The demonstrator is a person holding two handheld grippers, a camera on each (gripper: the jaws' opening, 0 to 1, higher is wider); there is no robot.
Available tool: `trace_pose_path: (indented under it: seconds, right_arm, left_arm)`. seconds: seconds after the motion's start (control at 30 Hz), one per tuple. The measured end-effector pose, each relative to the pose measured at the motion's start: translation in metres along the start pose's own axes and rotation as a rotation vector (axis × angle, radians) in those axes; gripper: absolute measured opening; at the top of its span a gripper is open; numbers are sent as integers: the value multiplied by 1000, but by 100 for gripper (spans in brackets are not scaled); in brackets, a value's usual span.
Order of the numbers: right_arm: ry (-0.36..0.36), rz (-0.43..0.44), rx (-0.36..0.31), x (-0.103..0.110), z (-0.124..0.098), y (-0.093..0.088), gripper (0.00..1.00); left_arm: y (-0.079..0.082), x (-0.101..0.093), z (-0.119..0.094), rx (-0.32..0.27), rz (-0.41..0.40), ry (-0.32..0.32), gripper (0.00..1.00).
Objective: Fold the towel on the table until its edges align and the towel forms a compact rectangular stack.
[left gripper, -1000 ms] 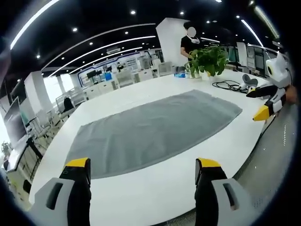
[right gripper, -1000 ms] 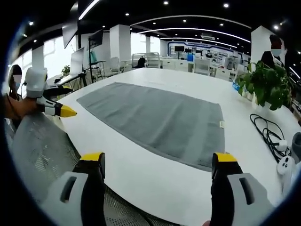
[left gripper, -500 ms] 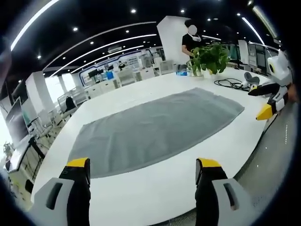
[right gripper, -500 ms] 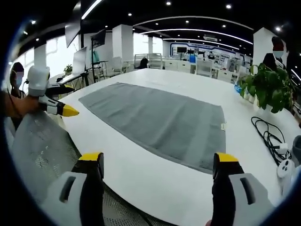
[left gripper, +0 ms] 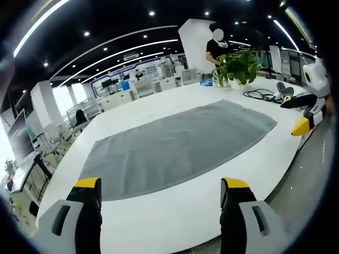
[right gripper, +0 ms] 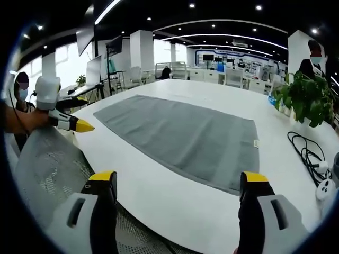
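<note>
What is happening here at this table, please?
A person holds a gripper in each hand in front of a white table. A grey towel lies spread flat on it, not yet folded. The left gripper and the right gripper are both open, held short of the towel and touching nothing. A potted plant and a black cable sit beyond the towel.

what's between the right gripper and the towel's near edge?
Bare white table. In the right gripper view nothing lies between the open right gripper and the flat gray towel. The cable and plant sit off beside the towel's short edge.
</note>
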State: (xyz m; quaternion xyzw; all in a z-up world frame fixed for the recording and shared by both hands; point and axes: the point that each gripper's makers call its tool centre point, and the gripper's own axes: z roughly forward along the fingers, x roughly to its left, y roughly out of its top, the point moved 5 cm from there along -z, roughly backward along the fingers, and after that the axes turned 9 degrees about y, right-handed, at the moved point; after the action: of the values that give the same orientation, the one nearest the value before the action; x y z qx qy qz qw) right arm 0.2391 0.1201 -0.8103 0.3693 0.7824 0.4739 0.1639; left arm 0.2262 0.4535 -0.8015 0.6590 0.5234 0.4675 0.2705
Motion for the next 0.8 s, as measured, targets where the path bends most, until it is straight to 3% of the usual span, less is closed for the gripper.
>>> trace_pose_path:
  seconds: [0.37, 0.63, 0.8]
  right_arm:
    - [11, 26, -4, -1, -2, 2, 99]
    - [29, -20, -17, -7, -14, 19, 95]
    - [21, -25, -25, -21, -24, 32, 92]
  left_arm:
    - [1, -4, -1, 11, 19, -31, 96]
    - [12, -5, -2, 4, 91, -67, 97]
    - [24, -16, 2, 3, 101, -147, 95]
